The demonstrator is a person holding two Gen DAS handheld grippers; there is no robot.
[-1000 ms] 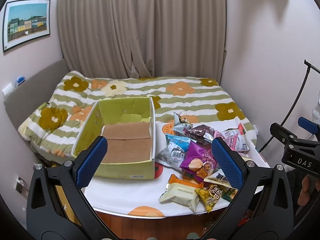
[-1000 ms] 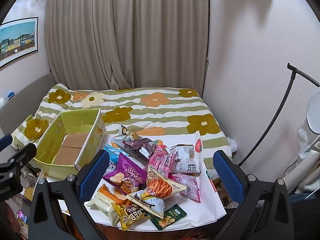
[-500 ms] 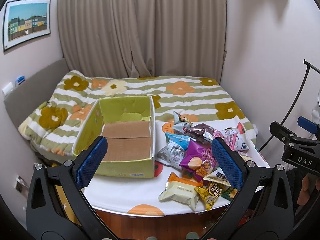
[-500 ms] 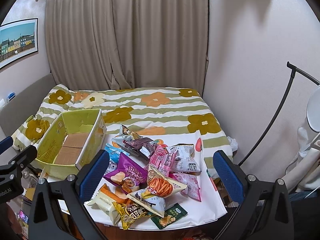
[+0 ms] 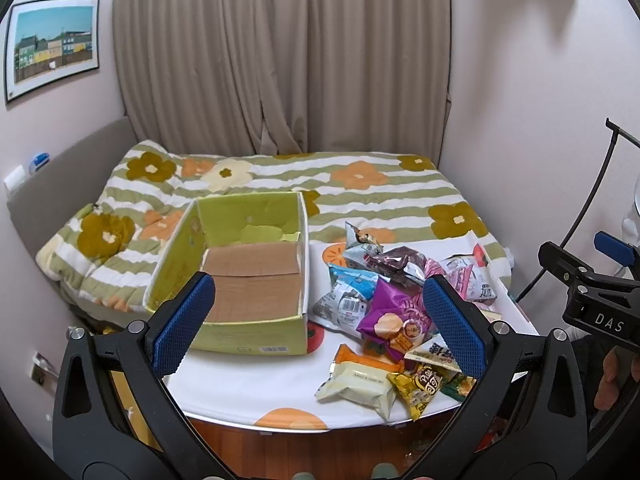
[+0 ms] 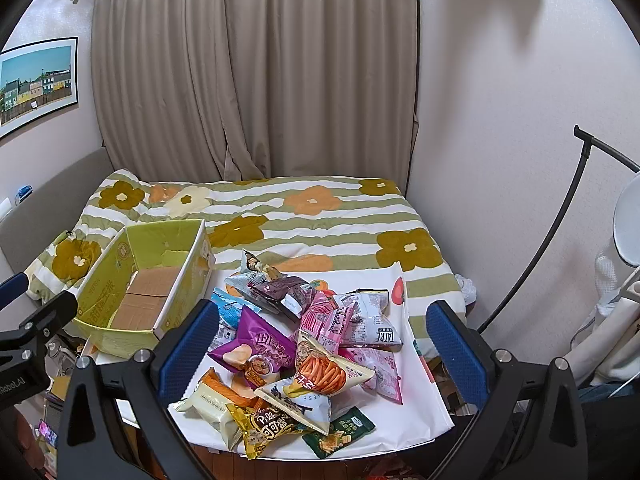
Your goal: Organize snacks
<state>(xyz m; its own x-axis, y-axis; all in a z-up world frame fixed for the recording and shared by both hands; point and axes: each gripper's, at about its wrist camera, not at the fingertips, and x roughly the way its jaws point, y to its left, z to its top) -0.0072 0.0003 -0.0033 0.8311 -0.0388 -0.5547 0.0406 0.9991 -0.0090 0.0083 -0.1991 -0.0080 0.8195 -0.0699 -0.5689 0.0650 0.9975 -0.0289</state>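
Blue textured pads line both claws, and I read both as spread wide with nothing between the fingers. My left gripper point(image 5: 318, 316) hovers above the near edge of the table point(image 5: 248, 384), which is covered in a white cloth with orange prints. Directly ahead of its left finger sits the green cardboard box point(image 5: 240, 336), open at the top, with only its brown bottom flaps showing inside. Ahead of its right finger lies the snack pile point(image 5: 384, 308), just beside the box's right wall.

My right gripper point(image 6: 322, 340) is held over the same pile point(image 6: 304, 344). Between its fingers I see a purple bag point(image 6: 256, 350), a triangular pouch printed with orange sticks point(image 6: 324, 368) resting on other packets, and pink packets point(image 6: 320, 320) behind it. Nearest the claw, at the table edge, lie a cream packet point(image 6: 208, 400), a yellow packet point(image 6: 264, 428) and a dark green packet point(image 6: 340, 432). The box point(image 6: 140, 280) stands ahead and left of the left finger.

Beyond the table is a bed with a striped floral quilt point(image 6: 320, 216), then beige curtains point(image 6: 256, 72). A framed picture point(image 5: 52, 44) hangs on the wall far left of my left claw.
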